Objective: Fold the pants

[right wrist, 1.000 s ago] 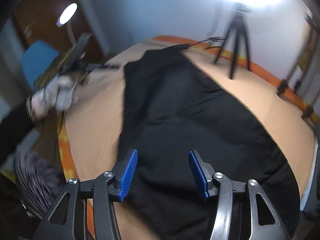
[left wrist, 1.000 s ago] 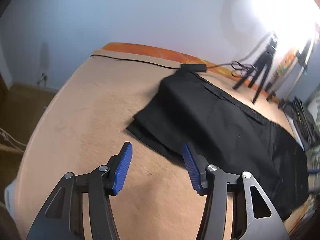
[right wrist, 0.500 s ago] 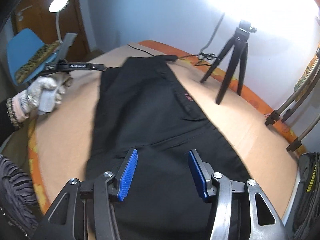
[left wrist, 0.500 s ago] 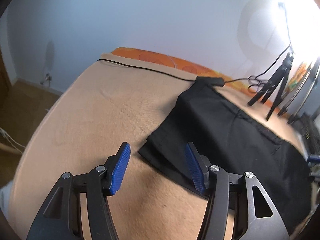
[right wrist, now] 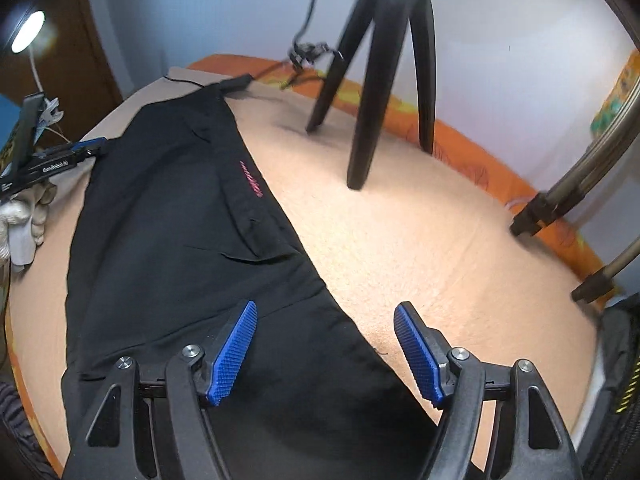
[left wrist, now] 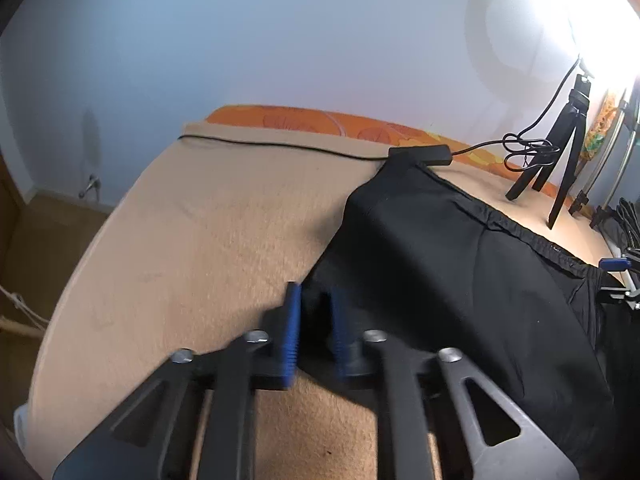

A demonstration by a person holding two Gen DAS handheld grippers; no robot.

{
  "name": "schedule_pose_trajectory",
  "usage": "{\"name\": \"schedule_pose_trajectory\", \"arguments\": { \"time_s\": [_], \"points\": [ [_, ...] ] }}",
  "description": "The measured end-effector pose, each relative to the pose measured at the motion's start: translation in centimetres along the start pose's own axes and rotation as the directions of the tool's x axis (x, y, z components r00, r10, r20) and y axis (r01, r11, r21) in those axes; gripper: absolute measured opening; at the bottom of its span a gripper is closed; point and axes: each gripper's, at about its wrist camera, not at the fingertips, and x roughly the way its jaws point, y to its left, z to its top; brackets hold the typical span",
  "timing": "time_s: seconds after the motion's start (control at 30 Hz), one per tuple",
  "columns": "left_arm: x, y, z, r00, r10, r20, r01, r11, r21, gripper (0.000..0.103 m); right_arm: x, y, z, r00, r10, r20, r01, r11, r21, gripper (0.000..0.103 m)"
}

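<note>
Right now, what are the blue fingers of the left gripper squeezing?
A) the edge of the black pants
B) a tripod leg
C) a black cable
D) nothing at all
A: in the left wrist view the left gripper has its blue fingers nearly together with the edge of the black pants between them.

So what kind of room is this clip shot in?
Most likely a bedroom set up for recording. The black pants lie on a tan blanket over orange bedding, which looks like a bed. A black tripod stands on it, and a desk lamp glows in the corner.
</note>
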Motion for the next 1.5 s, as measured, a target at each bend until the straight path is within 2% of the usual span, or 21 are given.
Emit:
{"name": "schedule_pose_trajectory", "arguments": {
  "time_s": [0.07,0.1,0.17,0.2,0.27,0.37,0.43,0.47,0.5,0.6,0.67,0.77,0.83,0.87,1.03,1.2,1.3,1.4,1.47,1.5],
  "points": [
    [-0.3,-0.2,0.0,1.0,-0.015,0.011,0.015,1.0,0.014,0.006,0.5,-0.2,-0.2,1.0,0.005,-0.006,-0.005,1.0,0.002,0.073],
    [-0.6,-0.2,-0.1,0.999,-0.027,0.023,0.027,0.999,0.027,0.006,0.8,-0.1,-0.2,1.0,0.009,-0.01,-0.009,1.0,0.002,0.069],
    [-1.2,-0.2,-0.2,0.999,-0.033,0.034,0.032,0.999,0.044,0.005,1.0,0.0,-0.3,1.0,0.018,-0.016,-0.018,1.0,-0.004,0.046],
    [-1.4,-0.1,-0.3,0.999,-0.032,0.033,0.031,0.998,0.045,0.005,1.1,0.2,-0.4,1.0,0.014,-0.02,-0.014,1.0,-0.011,0.043],
    [-2.0,0.4,-0.4,0.999,-0.035,0.036,0.033,0.999,0.034,0.005,1.0,0.5,-0.4,1.0,-0.008,-0.012,0.008,0.999,-0.036,0.029],
    [-2.5,1.5,-0.5,0.999,-0.008,0.049,0.007,1.0,0.023,0.005,1.0,0.8,-0.4,0.999,-0.042,-0.009,0.041,0.997,-0.061,0.022],
    [-1.9,1.9,-0.4,0.998,0.053,0.037,-0.054,0.998,0.029,0.005,1.1,0.9,-0.4,0.999,-0.053,-0.007,0.053,0.996,-0.065,0.021],
    [-1.5,2.4,-0.3,0.997,0.073,0.01,-0.073,0.997,0.001,0.005,1.0,1.0,-0.4,0.998,-0.06,-0.005,0.059,0.996,-0.068,0.021],
    [-1.1,3.2,-0.2,0.999,0.048,-0.017,-0.049,0.998,-0.046,0.005,1.1,1.0,-0.4,0.997,-0.071,-0.003,0.071,0.995,-0.066,0.021],
    [-2.2,3.7,-0.1,0.999,0.046,0.004,-0.046,0.996,-0.081,0.006,1.3,1.4,-0.1,0.996,-0.087,-0.008,0.086,0.995,-0.051,0.02],
    [-3.1,3.1,-0.1,0.999,0.036,0.006,-0.036,0.998,-0.056,0.007,1.2,1.7,0.2,0.994,-0.11,-0.014,0.109,0.993,-0.053,0.023],
    [-5.0,1.1,-0.3,1.0,-0.004,0.007,0.004,1.0,0.009,0.009,-0.4,1.5,-0.1,0.991,-0.133,0.008,0.133,0.991,-0.028,0.033],
    [-6.4,-0.8,-0.6,0.999,-0.034,0.011,0.033,0.998,0.062,0.02,-2.6,1.8,-0.5,0.996,-0.079,0.045,0.079,0.997,-0.006,0.035],
    [-6.9,-1.7,-0.8,0.999,-0.052,0.01,0.051,0.995,0.084,0.022,-3.6,2.2,-0.9,0.996,-0.059,0.06,0.059,0.998,-0.004,0.037],
    [-9.3,-7.0,-2.4,0.986,-0.162,-0.029,0.164,0.973,0.161,0.023,-9.7,5.9,-5.2,0.991,0.076,0.113,-0.072,0.997,-0.043,0.047],
    [-10.8,-12.0,-4.6,0.969,-0.229,-0.091,0.244,0.942,0.229,0.023,-12.6,10.3,-11.1,0.975,0.205,0.088,-0.196,0.975,-0.101,0.051],
    [-11.4,-13.9,-5.9,0.959,-0.258,-0.119,0.28,0.929,0.241,0.023,-12.4,13.2,-13.8,0.978,0.203,0.056,-0.191,0.968,-0.164,0.055],
    [-12.0,-15.2,-7.3,0.951,-0.277,-0.137,0.304,0.92,0.246,0.023,-11.3,15.3,-15.8,0.988,0.149,0.031,-0.138,0.962,-0.236,0.056],
    [-12.6,-15.8,-8.2,0.941,-0.301,-0.156,0.332,0.911,0.243,0.023,-10.2,15.7,-16.3,0.992,0.121,0.024,-0.111,0.961,-0.252,0.052],
    [-12.8,-16.1,-8.7,0.936,-0.307,-0.171,0.343,0.906,0.247,0.023,-9.8,15.8,-16.6,0.994,0.104,0.023,-0.095,0.961,-0.26,0.041]
  ]
}}
